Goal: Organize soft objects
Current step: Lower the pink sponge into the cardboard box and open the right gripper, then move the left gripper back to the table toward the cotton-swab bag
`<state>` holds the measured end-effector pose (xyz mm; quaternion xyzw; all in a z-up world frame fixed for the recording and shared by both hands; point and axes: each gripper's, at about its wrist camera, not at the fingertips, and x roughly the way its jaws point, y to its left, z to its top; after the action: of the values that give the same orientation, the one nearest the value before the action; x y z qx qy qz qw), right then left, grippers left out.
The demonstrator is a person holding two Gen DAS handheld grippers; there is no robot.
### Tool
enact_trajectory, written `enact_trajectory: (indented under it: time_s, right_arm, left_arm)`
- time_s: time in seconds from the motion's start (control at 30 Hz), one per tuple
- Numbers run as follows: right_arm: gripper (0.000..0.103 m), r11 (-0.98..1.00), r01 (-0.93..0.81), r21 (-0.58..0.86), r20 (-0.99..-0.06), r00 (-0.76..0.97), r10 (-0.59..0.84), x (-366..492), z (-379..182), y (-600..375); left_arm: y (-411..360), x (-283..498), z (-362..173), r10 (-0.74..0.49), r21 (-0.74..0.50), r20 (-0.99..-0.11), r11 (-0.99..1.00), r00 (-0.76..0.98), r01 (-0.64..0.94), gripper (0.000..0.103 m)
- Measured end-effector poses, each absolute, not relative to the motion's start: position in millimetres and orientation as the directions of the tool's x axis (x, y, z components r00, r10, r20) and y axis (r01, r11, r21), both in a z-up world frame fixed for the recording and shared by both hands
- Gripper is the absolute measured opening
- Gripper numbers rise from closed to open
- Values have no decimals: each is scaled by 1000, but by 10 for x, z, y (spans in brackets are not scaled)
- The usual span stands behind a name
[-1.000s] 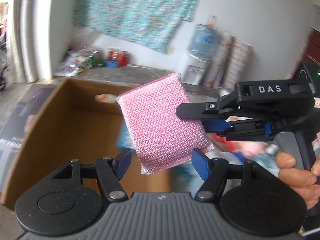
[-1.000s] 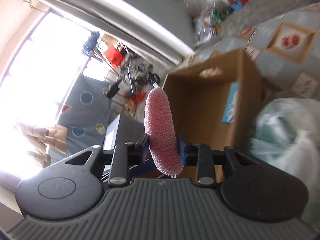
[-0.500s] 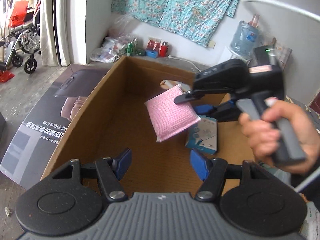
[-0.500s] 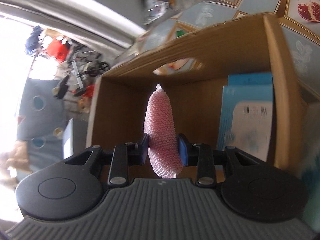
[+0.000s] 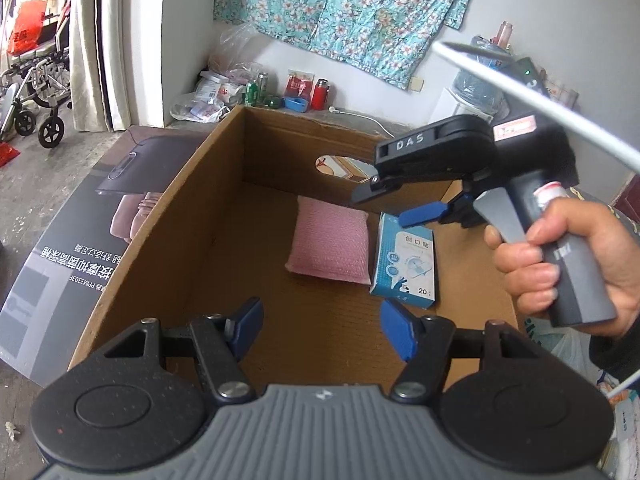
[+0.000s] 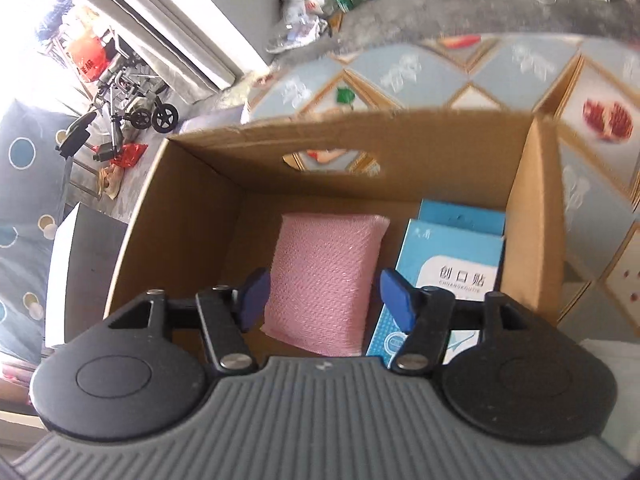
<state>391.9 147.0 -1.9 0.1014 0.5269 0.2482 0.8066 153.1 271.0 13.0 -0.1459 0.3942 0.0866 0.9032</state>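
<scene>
Left wrist view, near to far: left gripper hangs over the near edge of the cardboard box, jaws apart, nothing between them. Further in, the pink scrub sponge lies flat on the box floor, just left of the blue plaster box; touching or a thin gap, can't tell. Right gripper is above and to the right of both, held in the person's hand.

What changed: half a second ago the sponge was clamped edge-on in the right jaws over the box. The jaws have just been opening and it's now down on the floor. Right wrist view confirms: right gripper jaws apart, sponge seen through the gap but lower, pads clear of it.

Read: this item is placed. Both grippers are free, so presumably next soft object.
</scene>
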Motion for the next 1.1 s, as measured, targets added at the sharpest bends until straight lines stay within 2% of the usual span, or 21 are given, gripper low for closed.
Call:
enact_trajectory:
  time_s: [0.13,0.27,0.4,0.57,0.87,1.1]
  right_arm:
    - [62,829,-308,467,-761,338,554,3803,143,1332]
    - [64,778,-337,531,-685,371,628,3484,331,1088]
    - [67,729,-348,589,-611,399,684,3101,466,674]
    - [67,733,-344,587,-576,458,677,2609,646,-45]
    - [68,815,-226,533,-566,620,543,1796,759,-1676]
    - [68,906,-63,418,-608,722,330,1280,504,-2831]
  left_arm:
    - [2695,1491,130,39,-199,-739,941,673,-274,66]
    - [2619,1422,198,19,-215,-721,944,693,-250,67]
    - [2429,1379,274,-21,-222,-707,956,707,-194,69]
    - [2009,1332,386,-96,-226,-683,970,724,-84,73]
    - [812,1241,378,-267,-230,-643,961,718,152,75]
    - [-138,1267,181,-350,-220,-640,937,684,273,73]
